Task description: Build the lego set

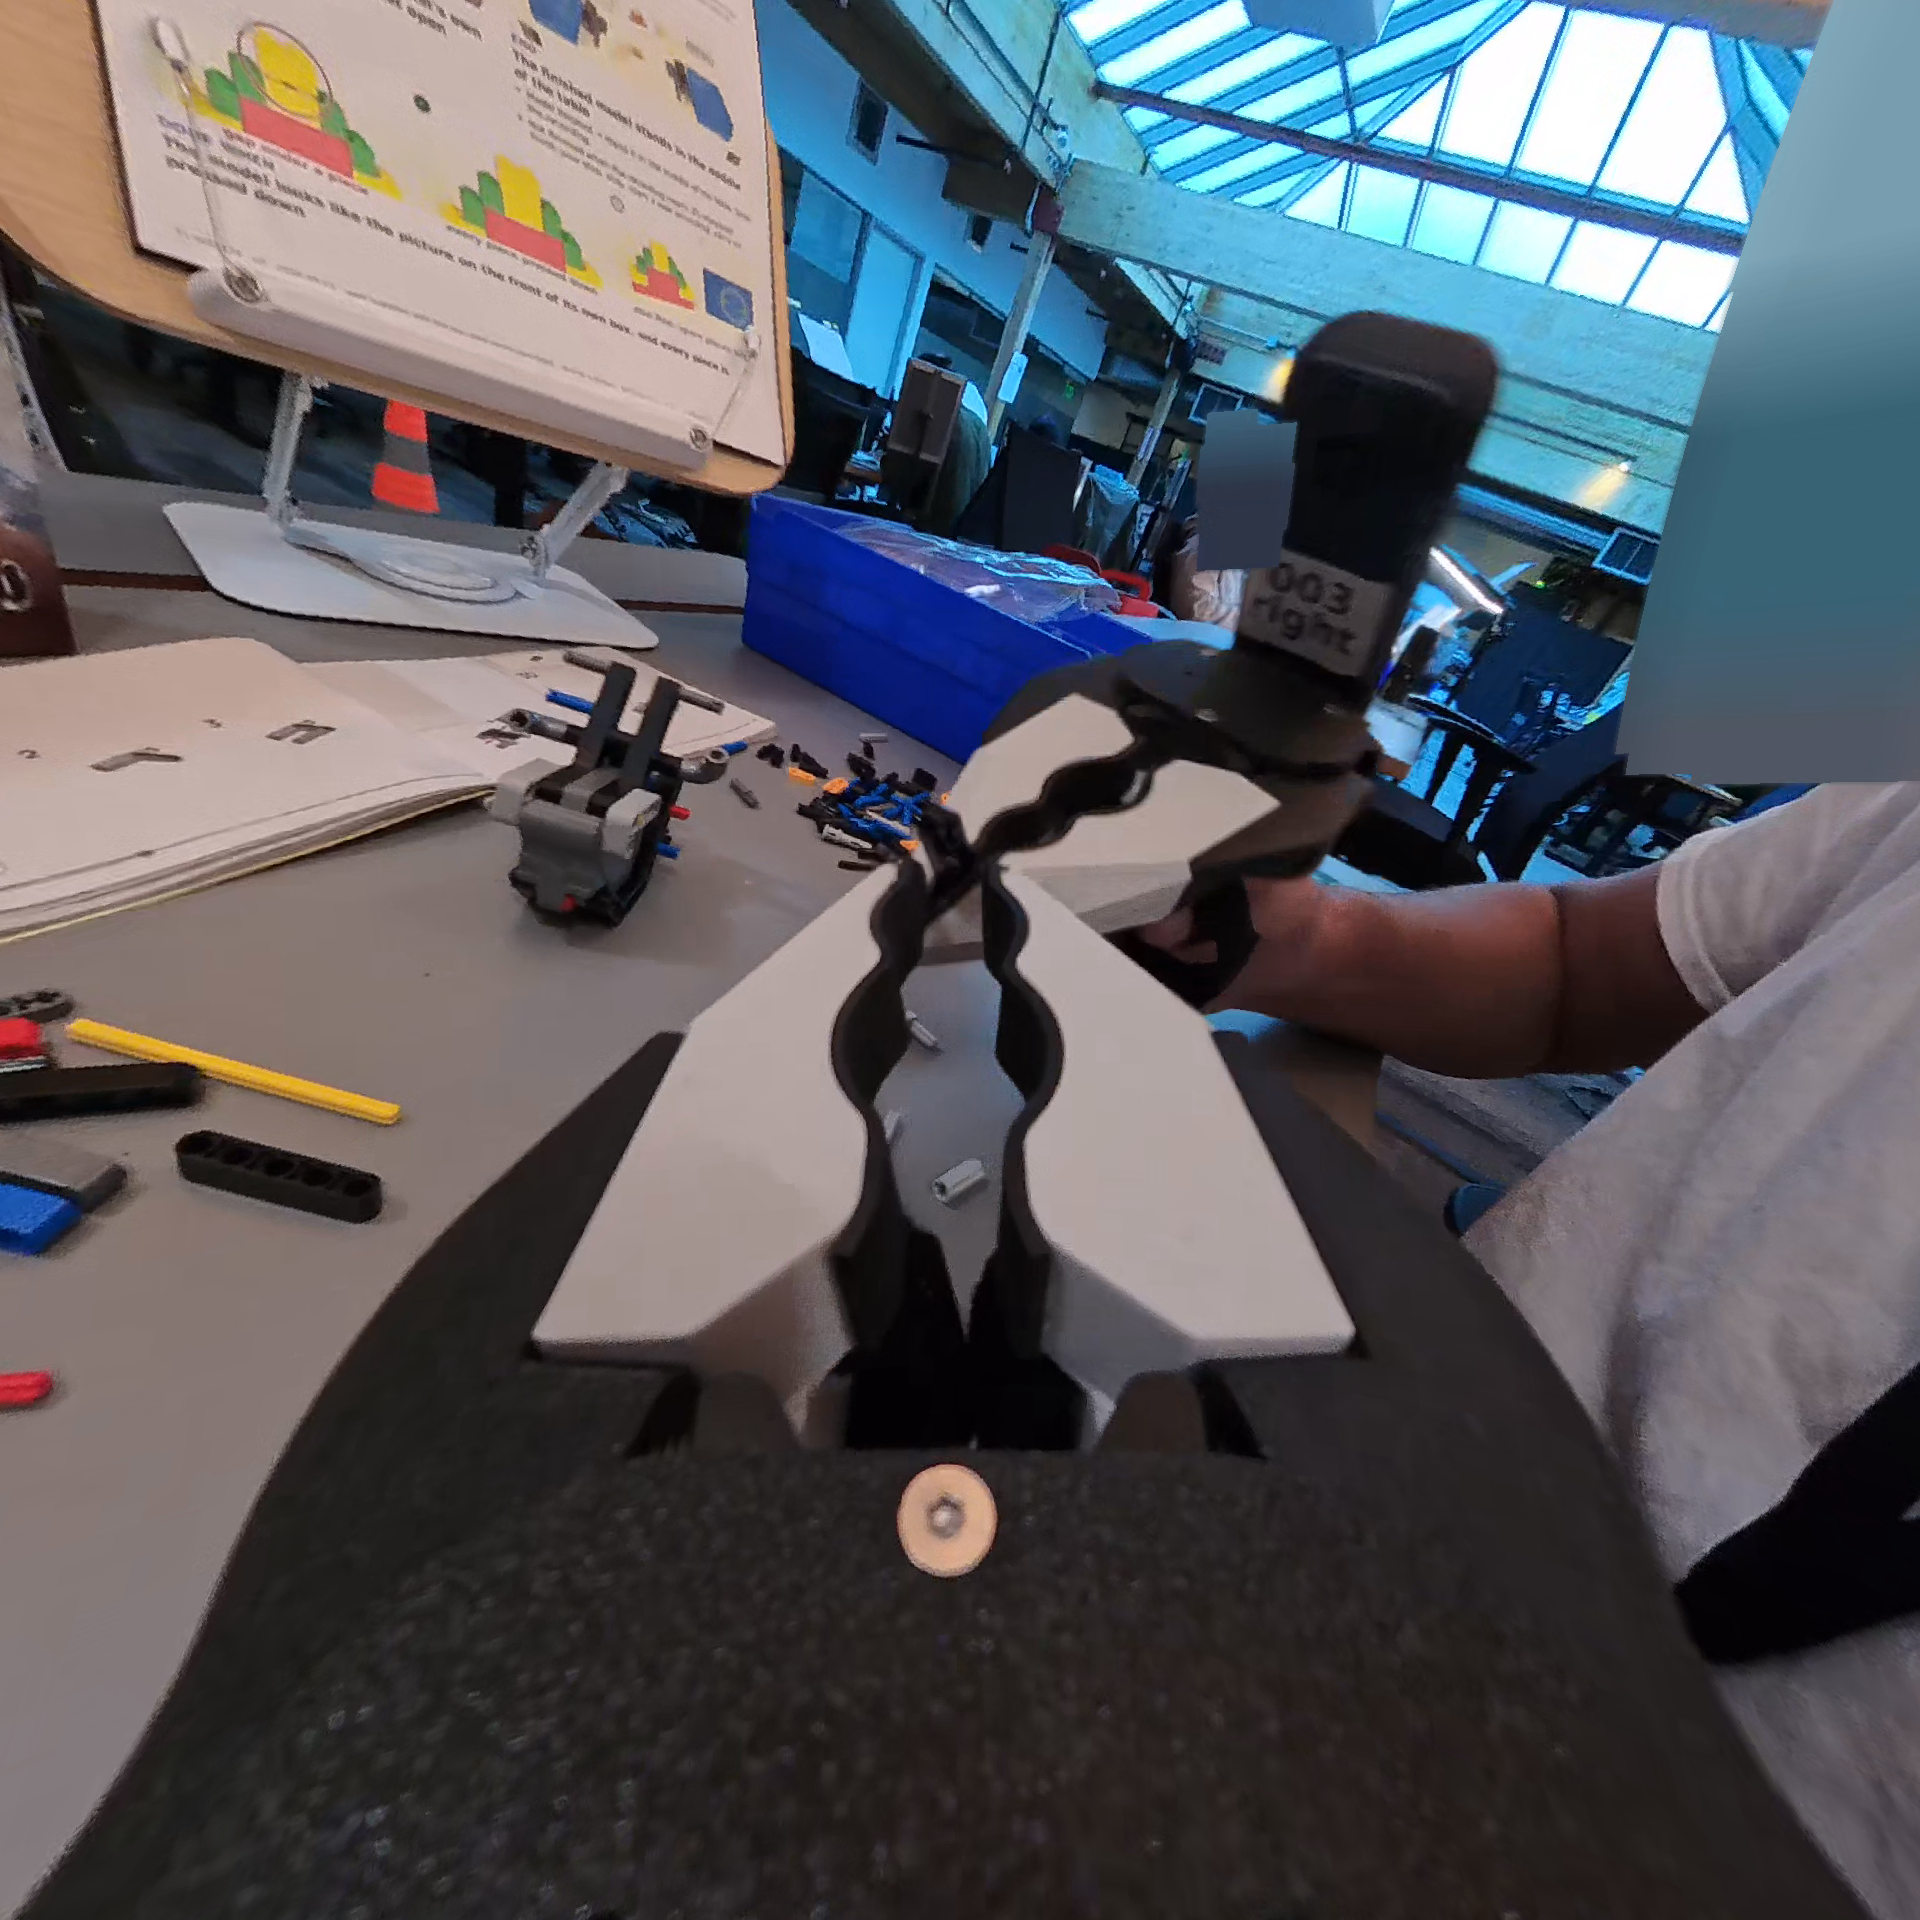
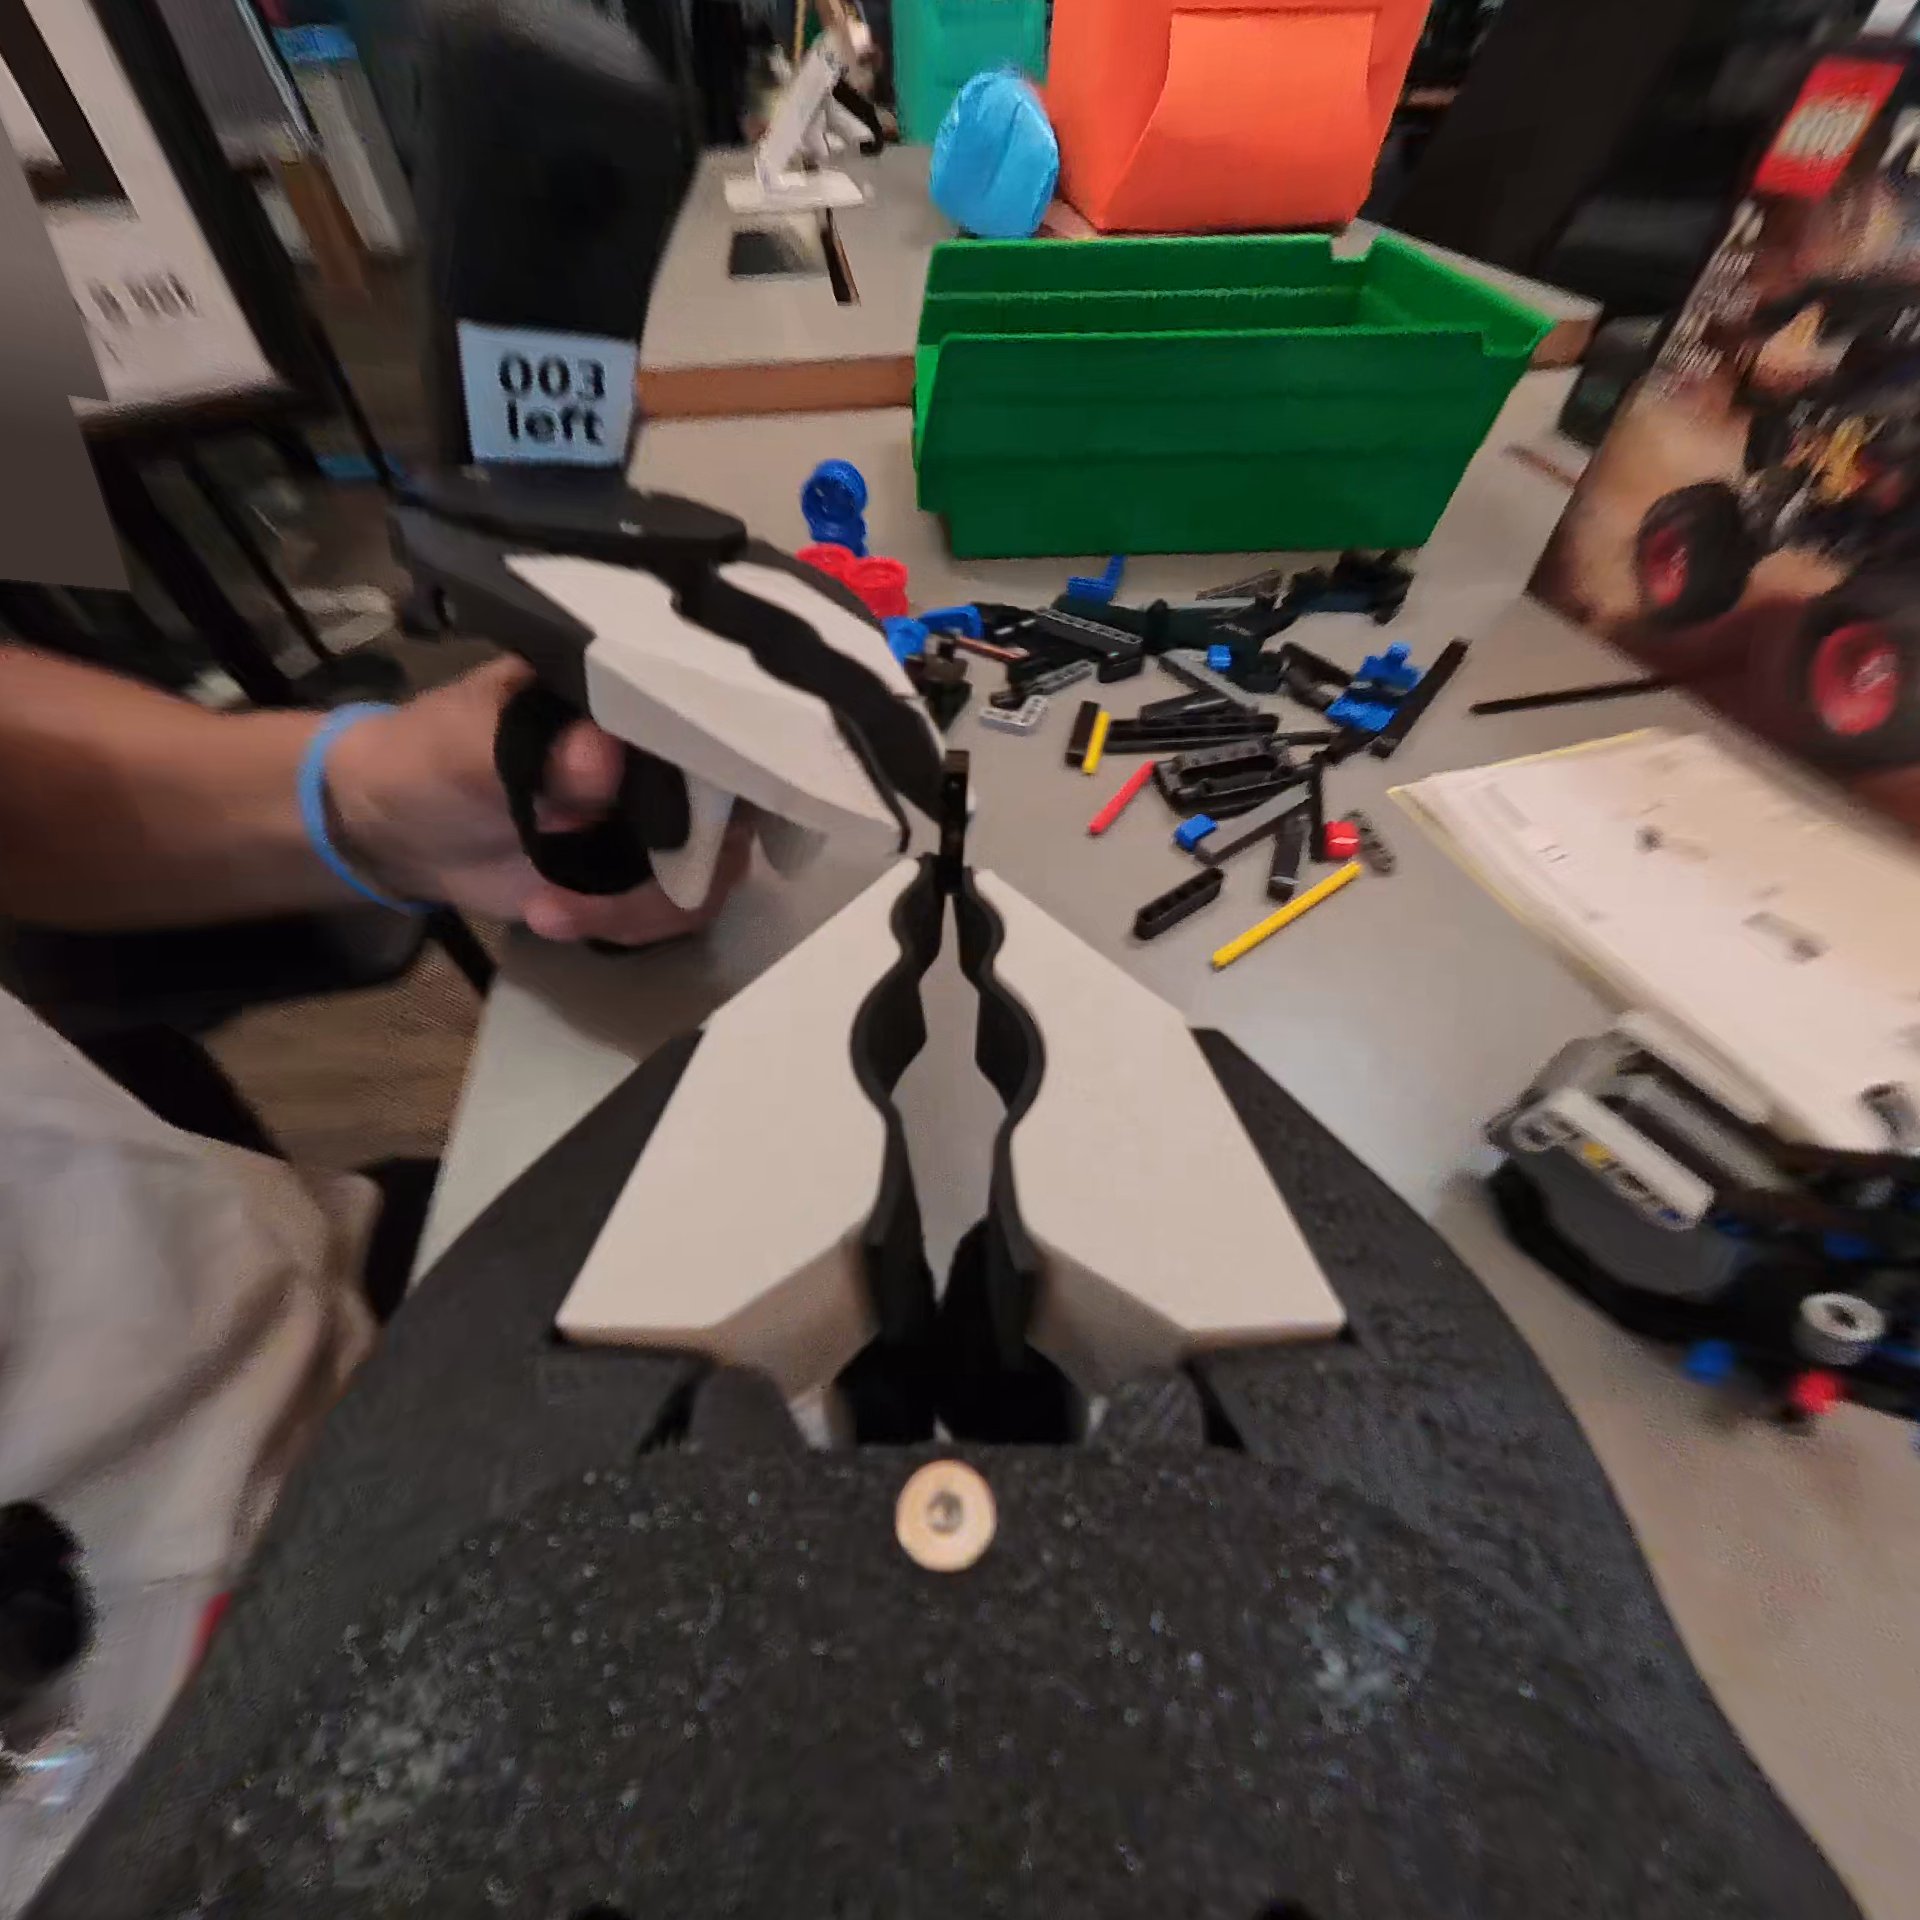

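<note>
Two hand-held claws are meeting tip to tip above a grey table (image 1: 312, 1351), each pinching the same small black Lego piece (image 2: 954, 805).

In the right wrist view, the right claw (image 2: 948, 883) is reaching forward with its jaws nearly together, tips closing on the lower end of the thin black piece, which is standing upright. The left claw (image 2: 920, 790) is coming in from the left, held by a hand (image 2: 468, 800) wearing a blue wristband, and its tips are clamping the upper part of the same piece.

In the left wrist view, the left claw (image 1: 945, 883) is narrowing to its tips around the black piece (image 1: 940, 847), while the right claw (image 1: 961, 831) is crossing in from the right, gripped by the person's other hand (image 1: 1226, 925).

Beyond the claws, a partly built grey and black Lego model (image 1: 592, 810) is standing on the table just beside an open instruction booklet (image 1: 208, 769). A scatter of tiny black, blue and orange pins (image 1: 852, 795) is lying near it. Closer in, a yellow axle (image 1: 234, 1070) and a black beam with holes (image 1: 278, 1174) are resting on the left. A blue bin (image 1: 894, 623) is sitting farther back, and a printed sheet on a stand (image 1: 447, 187) is rising behind the booklet.

The right wrist view is also showing a pile of loose Lego parts (image 2: 1195, 707), a green bin (image 2: 1195, 416) behind it, and the Lego box (image 2: 1766, 416) at the right edge.
</note>
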Motion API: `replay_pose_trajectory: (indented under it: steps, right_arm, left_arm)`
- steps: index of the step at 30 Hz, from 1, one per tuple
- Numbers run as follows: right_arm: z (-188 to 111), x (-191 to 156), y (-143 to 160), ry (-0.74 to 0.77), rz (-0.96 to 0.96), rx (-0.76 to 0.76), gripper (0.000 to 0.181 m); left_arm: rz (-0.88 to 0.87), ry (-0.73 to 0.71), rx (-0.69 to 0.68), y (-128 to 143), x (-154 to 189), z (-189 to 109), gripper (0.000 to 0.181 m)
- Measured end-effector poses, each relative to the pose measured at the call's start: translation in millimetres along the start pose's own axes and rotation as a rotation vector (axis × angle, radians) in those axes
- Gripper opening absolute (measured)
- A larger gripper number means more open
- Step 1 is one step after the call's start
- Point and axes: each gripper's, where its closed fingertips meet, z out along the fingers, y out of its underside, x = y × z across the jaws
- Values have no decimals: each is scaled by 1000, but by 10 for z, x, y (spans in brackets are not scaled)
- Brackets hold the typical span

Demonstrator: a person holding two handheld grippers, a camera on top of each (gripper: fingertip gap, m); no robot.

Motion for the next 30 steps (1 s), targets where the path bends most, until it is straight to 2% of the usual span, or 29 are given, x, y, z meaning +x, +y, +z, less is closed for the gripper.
replay_pose_trajectory:
  steps: [2, 5, 8, 11, 13, 18, 25, 27, 28, 30]
  right_arm:
    - [22, 37, 18, -13, 92, 25, 2]
    - [64, 73, 53, 58, 67, 31, 2]
    - [77, -50, 32, -19, 136, 42, 2]
    - [64, -99, -11, -110, 267, 80, 2]
    - [41, -163, -71, -214, 373, 117, 2]
    - [20, -266, -176, -356, 533, 182, 0]
    - [1, -285, -279, -428, 656, 268, 1]
    - [15, -281, -218, -403, 600, 223, 8]
    - [10, -279, -176, -388, 530, 185, 22]
    - [-31, -165, -135, -305, 369, 133, 29]
  left_arm:
    - [-34, -7, -19, 29, -28, 22, 8]
    - [-92, -54, -4, 30, -100, 37, 8]
    - [-148, -37, 31, -7, -96, 47, 13]
    - [-212, 13, 33, 2, -53, 63, 12]
    - [-264, 75, 60, -36, 4, 54, 9]
    - [-403, 228, 112, -117, 103, 8, 2]
    - [-571, 319, 177, -191, 128, -13, 1]
    - [-571, 312, 127, -146, 99, -17, 1]
    - [-544, 279, 103, -125, 46, -32, 1]
    - [-429, 195, 32, -65, -56, -72, 1]
